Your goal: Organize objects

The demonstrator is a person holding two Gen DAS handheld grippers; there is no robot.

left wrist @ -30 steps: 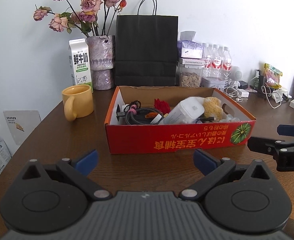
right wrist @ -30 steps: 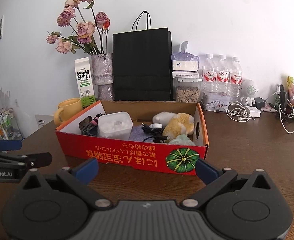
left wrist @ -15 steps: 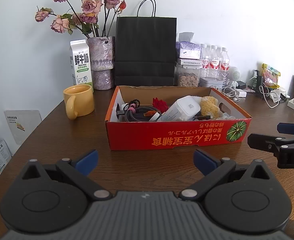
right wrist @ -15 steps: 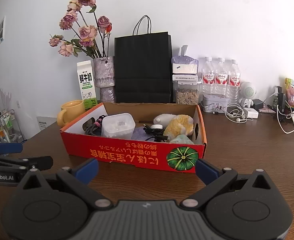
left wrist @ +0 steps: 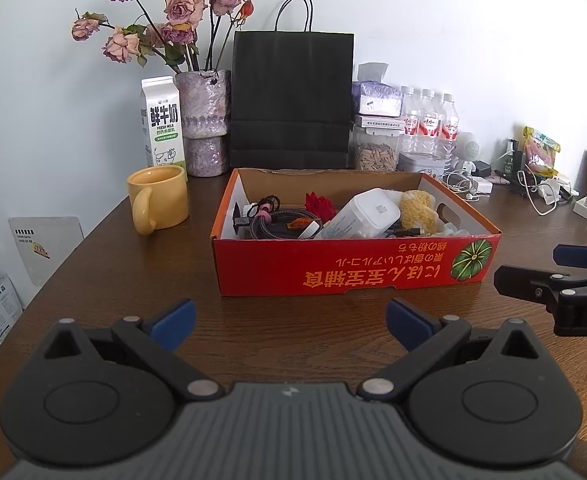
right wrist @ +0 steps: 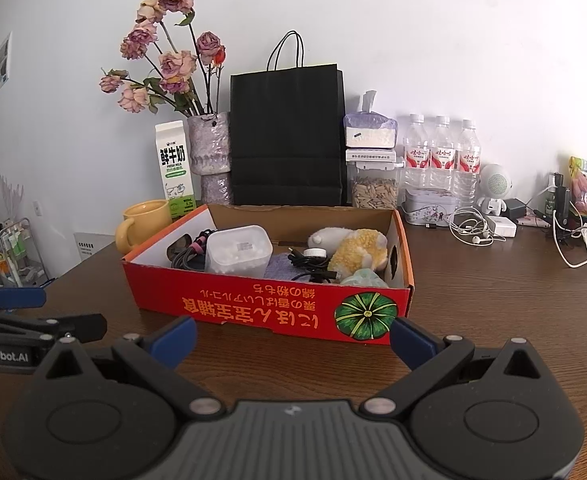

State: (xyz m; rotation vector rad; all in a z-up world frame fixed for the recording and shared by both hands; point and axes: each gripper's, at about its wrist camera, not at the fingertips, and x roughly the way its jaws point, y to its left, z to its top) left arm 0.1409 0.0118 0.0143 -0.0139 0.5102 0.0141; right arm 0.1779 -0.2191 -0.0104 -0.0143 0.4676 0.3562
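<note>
You are holding both hand-held grippers wide open and empty: the left hand-held gripper [left wrist: 289, 318] and right hand-held gripper [right wrist: 291, 336] are facing the red box [left wrist: 353, 270] straight ahead on the counter [left wrist: 105, 280], its long side running crosswise, neither clearly nearer.

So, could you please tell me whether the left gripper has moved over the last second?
Yes. The left gripper has drawn back from the red box, which now looks smaller and sits higher in its view, with more bare table showing before it.
</note>
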